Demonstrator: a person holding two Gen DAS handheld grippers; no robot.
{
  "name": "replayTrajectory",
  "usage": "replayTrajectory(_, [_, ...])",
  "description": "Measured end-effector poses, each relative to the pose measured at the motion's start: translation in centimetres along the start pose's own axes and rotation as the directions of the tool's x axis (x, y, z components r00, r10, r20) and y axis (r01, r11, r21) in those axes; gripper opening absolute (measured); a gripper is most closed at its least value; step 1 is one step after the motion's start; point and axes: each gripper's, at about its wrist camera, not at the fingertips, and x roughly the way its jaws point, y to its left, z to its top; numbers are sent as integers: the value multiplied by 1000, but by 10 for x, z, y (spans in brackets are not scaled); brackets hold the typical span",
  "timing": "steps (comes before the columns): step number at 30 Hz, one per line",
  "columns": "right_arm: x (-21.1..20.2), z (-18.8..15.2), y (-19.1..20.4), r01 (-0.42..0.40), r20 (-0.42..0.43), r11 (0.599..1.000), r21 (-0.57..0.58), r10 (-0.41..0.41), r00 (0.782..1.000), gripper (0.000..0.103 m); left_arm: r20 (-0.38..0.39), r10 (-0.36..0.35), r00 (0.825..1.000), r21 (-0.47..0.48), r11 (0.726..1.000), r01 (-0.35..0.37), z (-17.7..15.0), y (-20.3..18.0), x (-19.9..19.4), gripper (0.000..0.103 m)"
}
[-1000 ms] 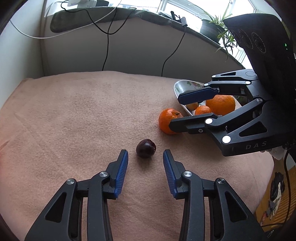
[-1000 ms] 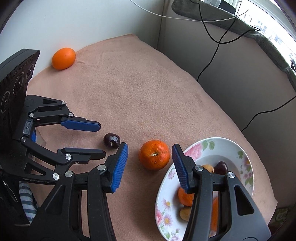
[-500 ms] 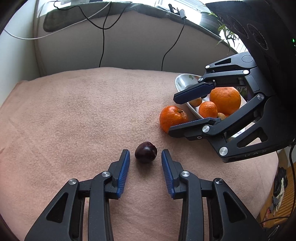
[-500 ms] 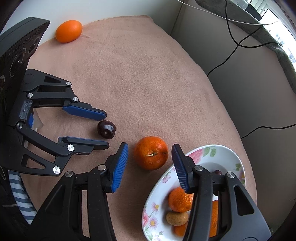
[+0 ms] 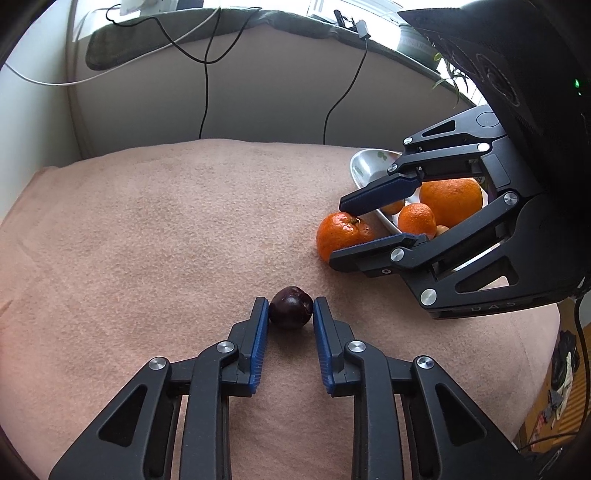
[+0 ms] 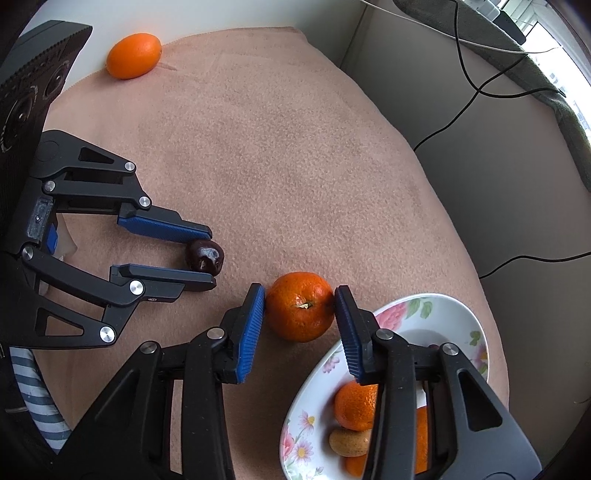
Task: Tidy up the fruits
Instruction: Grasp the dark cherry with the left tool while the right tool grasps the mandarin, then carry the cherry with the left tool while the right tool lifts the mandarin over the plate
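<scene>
Cherry (image 5: 290,307) left of tangerine (image 5: 341,236), plate (image 6: 399,314) right

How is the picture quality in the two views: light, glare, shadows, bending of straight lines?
Left wrist view: sharp; daylight from the window behind, overexposed; soft shadow beside the dark fruit; fisheye bends the ledge. Right wrist view: sharp, evenly lit; window blown out at the top right; a small highlight on the dark fruit; black corners.

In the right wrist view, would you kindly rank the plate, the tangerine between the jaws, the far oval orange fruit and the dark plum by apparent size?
1. Plate, partly hidden.
2. Tangerine.
3. Oval fruit; it lies farther away, so its true size is unsure.
4. Plum.
</scene>
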Motion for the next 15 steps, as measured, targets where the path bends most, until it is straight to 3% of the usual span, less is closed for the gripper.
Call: replayTrajectory(15, [-30, -11, -16, -51, 157, 986, 158, 26, 987, 40, 62, -10, 998, -45, 999, 13, -9, 10, -33, 23])
